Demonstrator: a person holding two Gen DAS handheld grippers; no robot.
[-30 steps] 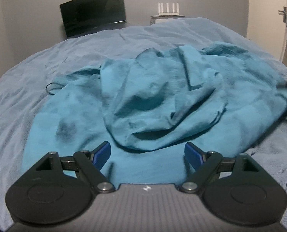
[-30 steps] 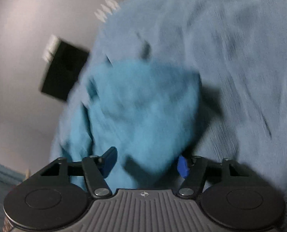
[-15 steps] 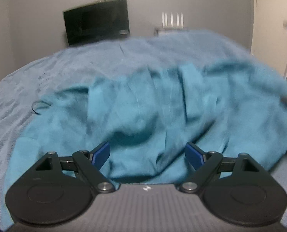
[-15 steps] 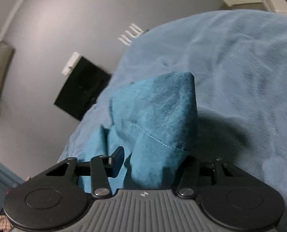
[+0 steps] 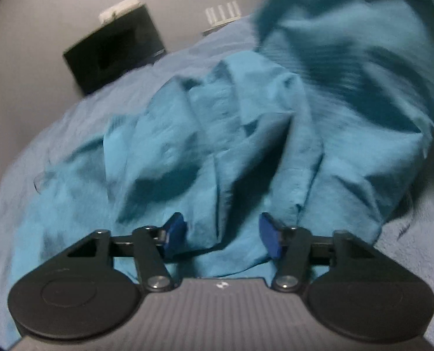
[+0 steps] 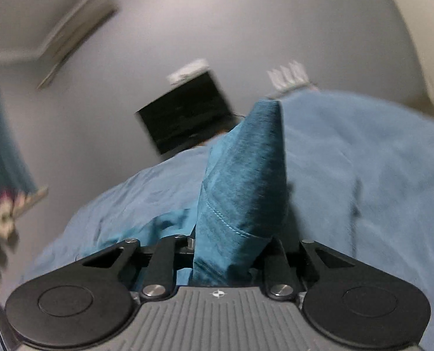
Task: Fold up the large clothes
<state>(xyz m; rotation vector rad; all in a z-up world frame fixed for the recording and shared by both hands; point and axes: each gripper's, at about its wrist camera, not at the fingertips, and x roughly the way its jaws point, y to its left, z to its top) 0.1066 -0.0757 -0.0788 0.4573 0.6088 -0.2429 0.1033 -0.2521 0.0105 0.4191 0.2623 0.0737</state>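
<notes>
Grey walls, a dark screen [image 5: 114, 55] and a white router [image 5: 221, 14] stand beyond the far edge of a bed [image 6: 363, 161] covered in pale blue bedding. Teal garment [image 5: 217, 134] lies rumpled across the middle of the bed. Right gripper [image 6: 231, 251] is clamped on a hemmed edge of the garment [image 6: 243, 181], which rises as a peak in front of its camera; a second ago that gripper was still reaching over flat cloth with its jaws apart, so the grasp and lift are new. In the left view the garment's right-hand side now hangs raised and blurred, where it lay flat a second ago. Left gripper [image 5: 221, 235] has narrowed from wide to about half its spread, with a cloth ridge between its fingers; whether the pads [image 5: 174, 231] grip it cannot be told. Judgement: the garment is being lifted to spread it out, and folding proper has not yet begun
</notes>
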